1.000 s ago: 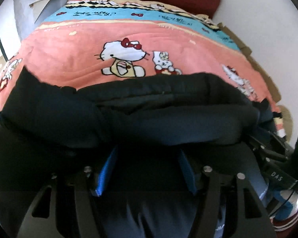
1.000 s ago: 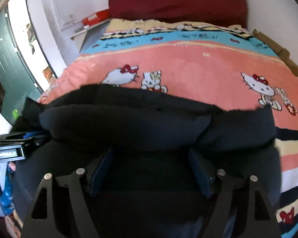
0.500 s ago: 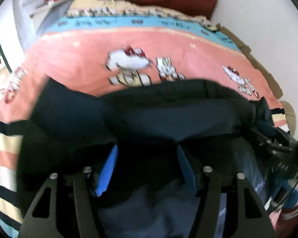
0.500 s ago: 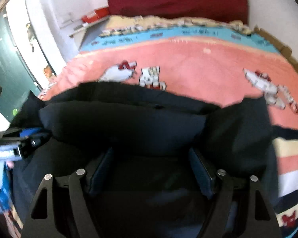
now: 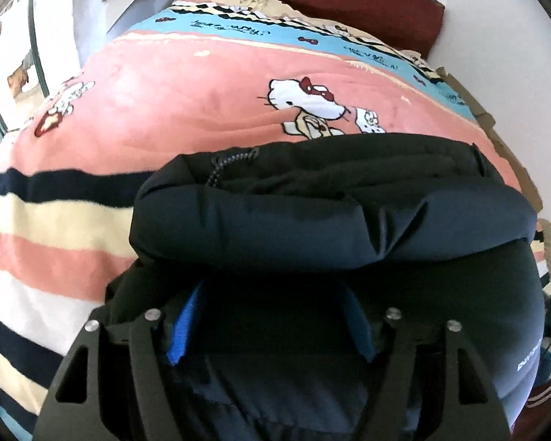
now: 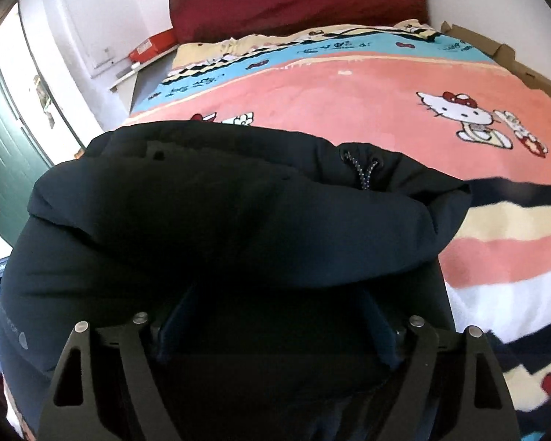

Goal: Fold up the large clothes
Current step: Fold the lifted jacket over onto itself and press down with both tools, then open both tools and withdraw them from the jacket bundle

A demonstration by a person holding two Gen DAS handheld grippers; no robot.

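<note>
- Dark navy jacket lies bunched on the near part of the bed, on a pink cartoon-cat blanket; its rolled edge faces both cameras; drawcord on top
- Left gripper: jaws have just been opening; blue pads spread, jacket fabric between them, not visibly pinched
- Right gripper: jaws likewise just opening; spread over dark fabric
- Dark red headboard at far end

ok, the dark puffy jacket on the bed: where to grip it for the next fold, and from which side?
Probably the thick rolled edge of the jacket, one gripper near each end, coming from the near side. That padded roll stands proud of the blanket, giving the blue pads something to close around; the panel below looks flat. Avoid the drawcord.
</note>
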